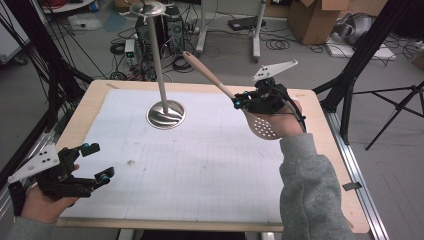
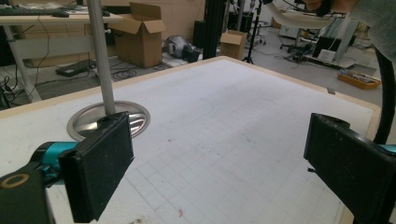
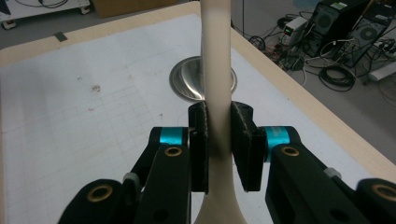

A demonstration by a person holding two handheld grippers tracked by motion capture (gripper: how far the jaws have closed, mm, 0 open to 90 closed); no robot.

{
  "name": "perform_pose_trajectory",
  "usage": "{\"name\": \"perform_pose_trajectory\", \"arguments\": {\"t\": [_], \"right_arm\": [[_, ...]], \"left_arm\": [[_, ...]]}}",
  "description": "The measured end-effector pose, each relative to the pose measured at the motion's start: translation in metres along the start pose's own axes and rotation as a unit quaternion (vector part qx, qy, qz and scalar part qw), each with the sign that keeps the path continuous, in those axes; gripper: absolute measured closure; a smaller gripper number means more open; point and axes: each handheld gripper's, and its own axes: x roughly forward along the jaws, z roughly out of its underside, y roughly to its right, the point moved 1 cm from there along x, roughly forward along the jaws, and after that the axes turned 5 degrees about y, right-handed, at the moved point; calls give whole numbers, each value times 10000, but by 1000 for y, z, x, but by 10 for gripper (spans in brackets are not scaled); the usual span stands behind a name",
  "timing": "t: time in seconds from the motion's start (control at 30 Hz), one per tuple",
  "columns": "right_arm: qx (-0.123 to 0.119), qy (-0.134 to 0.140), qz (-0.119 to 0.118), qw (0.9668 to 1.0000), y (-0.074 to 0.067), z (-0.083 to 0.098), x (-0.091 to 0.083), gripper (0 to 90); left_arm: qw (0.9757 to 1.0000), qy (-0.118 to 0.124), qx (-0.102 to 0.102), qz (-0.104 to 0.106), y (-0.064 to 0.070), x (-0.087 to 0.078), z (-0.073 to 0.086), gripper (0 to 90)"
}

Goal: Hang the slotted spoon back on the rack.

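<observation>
Right gripper (image 1: 239,101), far right above the table (image 1: 100,100): jaws clamped on the handle of a beige slotted spoon (image 1: 225,90), held clear of the surface, handle slanting up toward the far left, perforated head by the hand. Left gripper (image 1: 95,162), near left: jaws wide apart, nothing between them. Steel stand (image 1: 161,75), round base on the table's far middle, pole upright.

On the table (image 1: 200,165) there is one slotted spoon (image 1: 260,124) and one metal stand (image 1: 165,114), which consists of one round base and one upright pole. Two grippers are present: one left gripper (image 1: 95,162) and one right gripper (image 1: 239,101). Each gripper has two black jaws. One grid-marked mat (image 1: 200,190) covers the tabletop.
</observation>
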Motion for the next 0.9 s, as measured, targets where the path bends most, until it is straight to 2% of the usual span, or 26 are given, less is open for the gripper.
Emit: {"name": "perform_pose_trajectory", "arguments": {"t": [0.03, 0.2, 0.57, 0.9], "right_arm": [[-73, 52, 53, 9999, 0, -2, 0, 779], [-85, 204, 152, 9996, -1, -9, 1, 780], [-39, 255, 219, 9994, 0, -21, 12, 780], [-65, 261, 236, 9994, 0, -31, 12, 780]], "left_arm": [[10000, 1, 1, -5, 0, 0, 0, 85], [10000, 28, 12, -24, -2, -2, 0, 85], [10000, 82, -14, -53, -4, -4, -1, 85], [9999, 77, -20, -63, -4, -7, -1, 85]]}}
